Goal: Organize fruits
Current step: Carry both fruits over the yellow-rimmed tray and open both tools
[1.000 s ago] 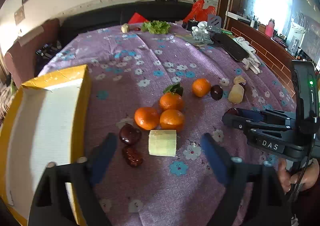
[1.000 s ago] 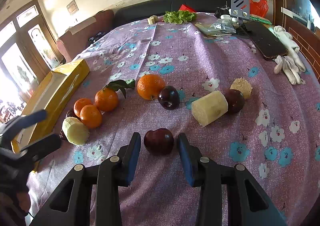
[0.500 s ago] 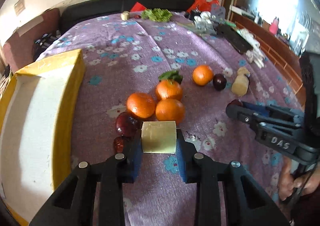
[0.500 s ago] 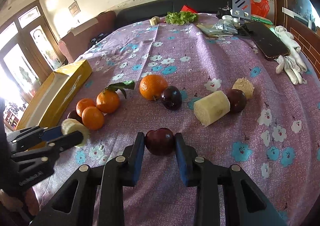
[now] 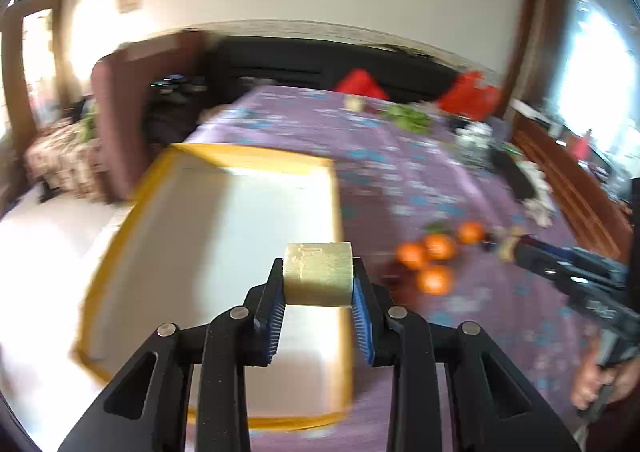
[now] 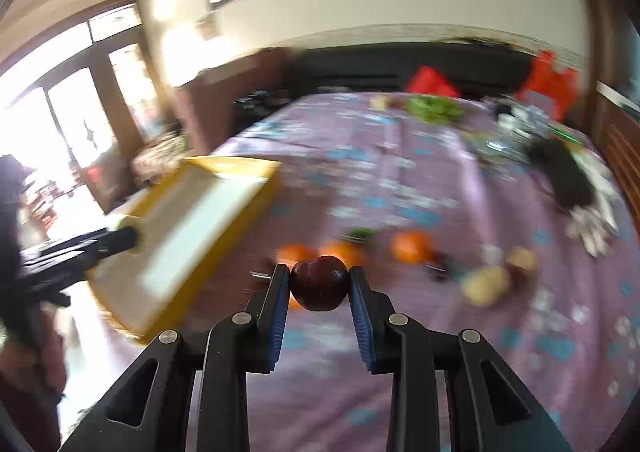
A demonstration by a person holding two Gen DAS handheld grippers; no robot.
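My left gripper is shut on a pale yellow sugarcane chunk and holds it in the air over the right edge of the yellow box with a white inside. My right gripper is shut on a dark red plum, lifted above the purple floral tablecloth. Oranges lie blurred on the cloth right of the box. The left gripper with its chunk also shows in the right wrist view, over the box.
More oranges, another sugarcane chunk and dark fruit lie on the cloth to the right. Green leaves, red bags, a black phone and white gloves sit at the far and right sides.
Both grippers have lifted off the table with their fruit. The left one swung left with the sugarcane chunk to above the box. The right one rose with the plum and turned left.
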